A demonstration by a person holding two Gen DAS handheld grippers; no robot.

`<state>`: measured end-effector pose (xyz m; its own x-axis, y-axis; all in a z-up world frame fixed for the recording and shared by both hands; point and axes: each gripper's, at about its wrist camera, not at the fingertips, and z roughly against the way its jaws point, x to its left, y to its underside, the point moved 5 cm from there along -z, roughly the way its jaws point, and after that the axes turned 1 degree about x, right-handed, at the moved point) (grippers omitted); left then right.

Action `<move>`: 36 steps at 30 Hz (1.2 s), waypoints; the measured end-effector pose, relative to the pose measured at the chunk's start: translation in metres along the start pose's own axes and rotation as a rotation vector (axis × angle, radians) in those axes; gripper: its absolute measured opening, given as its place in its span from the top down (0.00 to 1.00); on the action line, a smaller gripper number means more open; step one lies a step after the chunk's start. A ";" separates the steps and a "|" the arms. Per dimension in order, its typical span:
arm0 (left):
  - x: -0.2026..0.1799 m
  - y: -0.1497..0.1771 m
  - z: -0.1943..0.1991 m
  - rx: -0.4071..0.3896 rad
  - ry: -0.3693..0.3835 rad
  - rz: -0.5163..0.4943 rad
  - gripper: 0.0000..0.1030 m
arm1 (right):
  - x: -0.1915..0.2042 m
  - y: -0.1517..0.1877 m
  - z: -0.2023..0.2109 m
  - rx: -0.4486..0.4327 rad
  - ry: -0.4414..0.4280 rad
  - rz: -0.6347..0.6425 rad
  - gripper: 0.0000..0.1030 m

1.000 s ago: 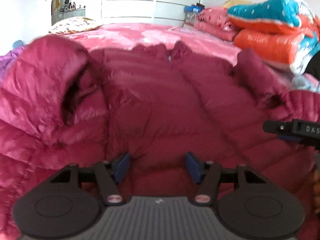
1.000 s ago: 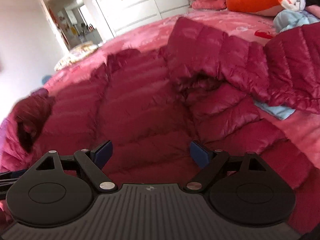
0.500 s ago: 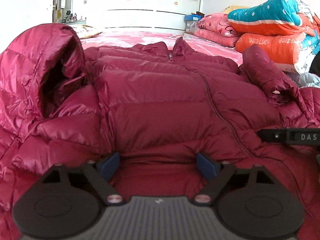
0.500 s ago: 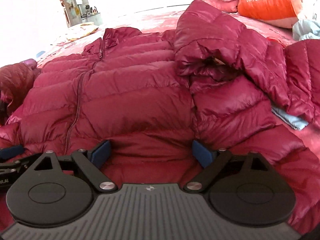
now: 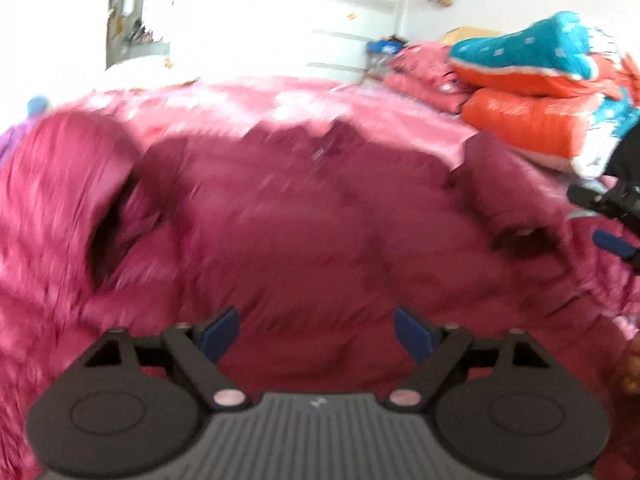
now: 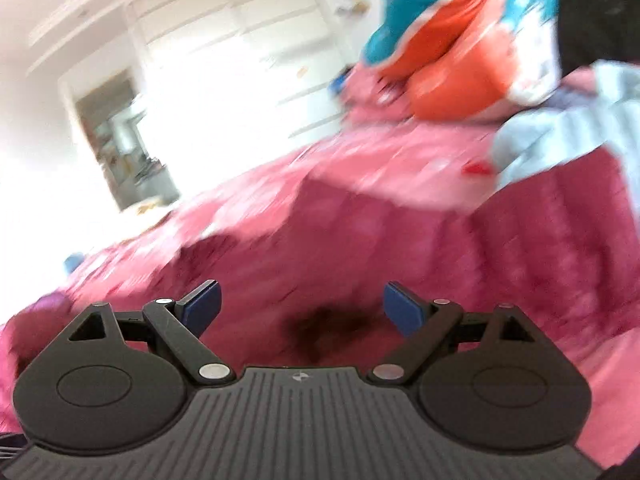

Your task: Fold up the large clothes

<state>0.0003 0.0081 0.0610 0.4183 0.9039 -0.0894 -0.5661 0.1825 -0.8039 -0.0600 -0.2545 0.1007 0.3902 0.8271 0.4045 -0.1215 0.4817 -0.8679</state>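
Maroon quilted down makes up the puffer jacket, which lies spread front-up across the pink bedspread, its collar toward twelve o'clock in the left wrist view and a sleeve bunched at each side: the left sleeve mounded at nine o'clock, the right sleeve lumped at two o'clock. Both views are smeared by motion, so the stitching and zip are hard to read. The left gripper hangs above the hem with its blue fingers spread wide and nothing between them; the right gripper is likewise wide and empty, angled over the jacket's right side, and shows at the three o'clock edge of the left view. The jacket looks not yet folded in the body. To do the next fold well, I would judge each gripper should take one layer of a sleeve or side edge near its end, pinch deep enough that the slippery shell does not slide out, and carry it flat across the chest, pressing out trapped air. Stacked orange and teal bedding sits beyond at one o'clock, clear of the work.
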 end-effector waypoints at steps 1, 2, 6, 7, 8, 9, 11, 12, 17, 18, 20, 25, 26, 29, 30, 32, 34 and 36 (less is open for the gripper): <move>-0.010 -0.009 0.004 -0.016 0.014 -0.020 0.18 | -0.007 -0.006 0.004 -0.030 0.023 -0.017 0.00; -0.019 -0.016 0.007 -0.030 0.030 -0.036 0.18 | -0.015 -0.011 0.008 -0.057 0.043 -0.037 0.00; -0.065 -0.044 0.009 -0.050 0.091 -0.129 0.18 | -0.053 -0.024 0.019 -0.136 0.152 -0.143 0.00; -0.074 -0.048 0.009 -0.057 0.098 -0.150 0.18 | -0.061 -0.025 0.018 -0.131 0.177 -0.179 0.00; -0.083 -0.051 0.008 -0.062 0.103 -0.167 0.18 | -0.069 -0.025 0.016 -0.128 0.192 -0.214 0.00; -0.092 -0.054 0.006 -0.065 0.111 -0.184 0.18 | -0.075 -0.026 0.017 -0.133 0.206 -0.240 0.00; -0.109 -0.058 0.001 -0.073 0.126 -0.227 0.18 | -0.089 -0.033 0.023 -0.171 0.239 -0.290 0.00; -0.120 -0.059 -0.003 -0.078 0.129 -0.262 0.18 | -0.099 -0.036 0.029 -0.199 0.252 -0.321 0.00; -0.169 -0.053 -0.021 -0.085 0.143 -0.458 0.18 | -0.141 -0.034 0.049 -0.296 0.376 -0.496 0.00; -0.182 -0.049 -0.027 -0.082 0.155 -0.497 0.18 | -0.152 -0.033 0.052 -0.303 0.403 -0.533 0.00; -0.203 -0.042 -0.034 -0.077 0.188 -0.545 0.19 | -0.161 -0.027 0.058 -0.320 0.447 -0.589 0.00; -0.262 -0.023 -0.044 -0.085 0.319 -0.666 0.19 | -0.197 -0.013 0.080 -0.389 0.518 -0.722 0.00; -0.273 -0.019 -0.046 -0.085 0.357 -0.690 0.19 | -0.202 -0.012 0.085 -0.408 0.528 -0.743 0.00; -0.299 -0.004 -0.055 -0.077 0.425 -0.787 0.19 | -0.218 -0.009 0.097 -0.452 0.547 -0.774 0.00; -0.306 0.002 -0.061 -0.064 0.424 -0.828 0.20 | -0.221 -0.008 0.100 -0.461 0.553 -0.781 0.00; -0.318 0.014 -0.073 -0.043 0.417 -0.892 0.22 | -0.222 -0.005 0.105 -0.472 0.560 -0.793 0.00; -0.324 0.020 -0.084 -0.020 0.415 -0.923 0.24 | -0.229 -0.006 0.102 -0.471 0.559 -0.809 0.00; -0.330 0.026 -0.090 -0.005 0.422 -0.947 0.24 | -0.228 -0.005 0.101 -0.467 0.557 -0.814 0.00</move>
<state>-0.0885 -0.3206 0.0166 0.9060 0.1815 0.3825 0.1271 0.7453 -0.6545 -0.2401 -0.4161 0.0416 0.5696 0.0062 0.8219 0.6729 0.5708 -0.4706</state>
